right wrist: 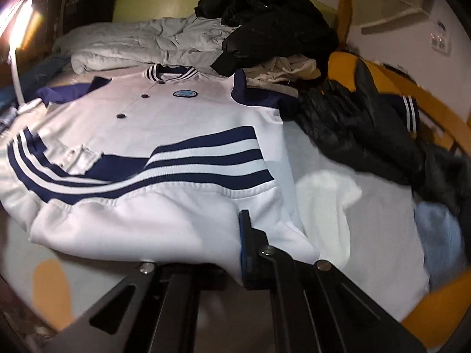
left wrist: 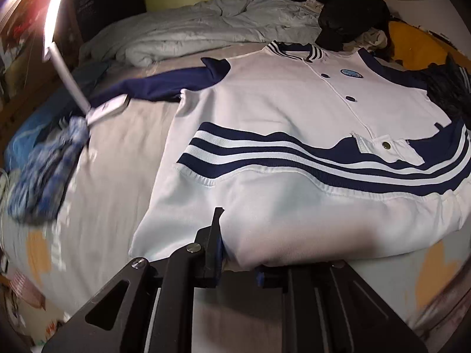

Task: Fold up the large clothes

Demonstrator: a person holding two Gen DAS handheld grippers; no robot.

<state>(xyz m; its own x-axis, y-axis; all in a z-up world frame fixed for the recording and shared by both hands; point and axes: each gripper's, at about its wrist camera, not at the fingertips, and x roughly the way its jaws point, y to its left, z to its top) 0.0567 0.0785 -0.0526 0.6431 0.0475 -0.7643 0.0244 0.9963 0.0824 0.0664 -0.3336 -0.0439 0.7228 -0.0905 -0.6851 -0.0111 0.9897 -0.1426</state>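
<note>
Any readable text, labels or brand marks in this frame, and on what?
None can be read.
Round blue badge on the jacket chest: lettering too small and blurred.
Dark panel by the lamp: faint pale marks, illegible.
Wall plate: no legible print.

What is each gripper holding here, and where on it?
Both hold the white and navy jacket by its near folded white edge: left gripper at one end, right gripper at the other.

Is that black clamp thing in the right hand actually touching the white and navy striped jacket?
Touching. In the right wrist view, the right gripper is shut on the white and navy striped jacket, its near white edge pinched against the visible black finger.
</note>
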